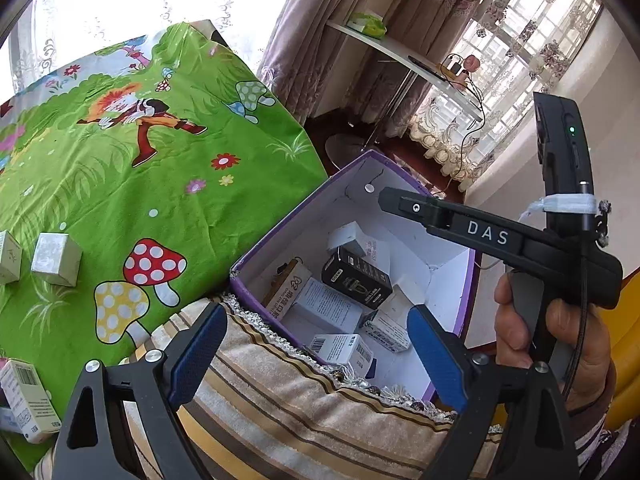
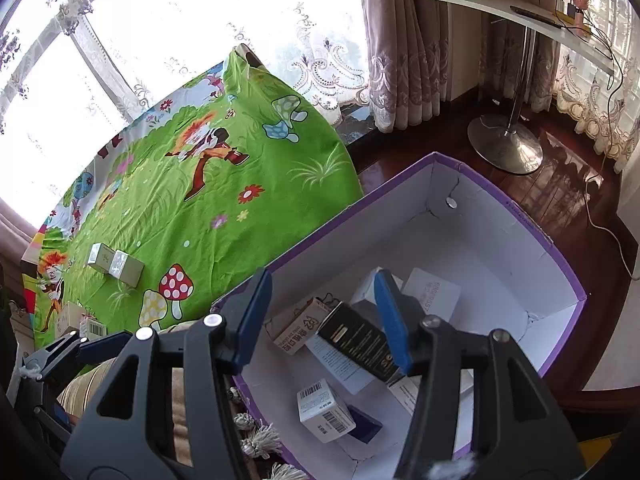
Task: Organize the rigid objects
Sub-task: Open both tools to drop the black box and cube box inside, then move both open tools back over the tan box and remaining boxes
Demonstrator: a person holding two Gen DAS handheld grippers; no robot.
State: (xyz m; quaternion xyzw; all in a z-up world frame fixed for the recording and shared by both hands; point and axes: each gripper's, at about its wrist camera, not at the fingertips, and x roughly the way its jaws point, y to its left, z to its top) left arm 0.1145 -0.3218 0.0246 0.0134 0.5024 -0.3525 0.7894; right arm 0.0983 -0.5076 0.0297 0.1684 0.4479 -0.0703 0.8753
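A purple storage box (image 1: 280,232) (image 2: 520,216) with a white inside holds several small cartons, among them a black carton (image 1: 356,278) (image 2: 360,340) and a white barcoded carton (image 1: 340,350) (image 2: 324,410). My left gripper (image 1: 316,354) is open and empty, hovering over the box's near edge. My right gripper (image 2: 324,318) is open and empty above the cartons in the box; in the left wrist view its body (image 1: 500,236) reaches over the box. More small cartons (image 1: 56,258) (image 2: 116,266) lie on the green cartoon cloth (image 1: 160,168) (image 2: 224,184).
A striped cushion with a fringe (image 1: 312,412) lies under the box's near edge. A white carton (image 1: 28,400) sits at the cloth's near left. A stand with a round metal base (image 2: 504,142) and a white shelf (image 2: 500,8) stand by the curtains on the wooden floor.
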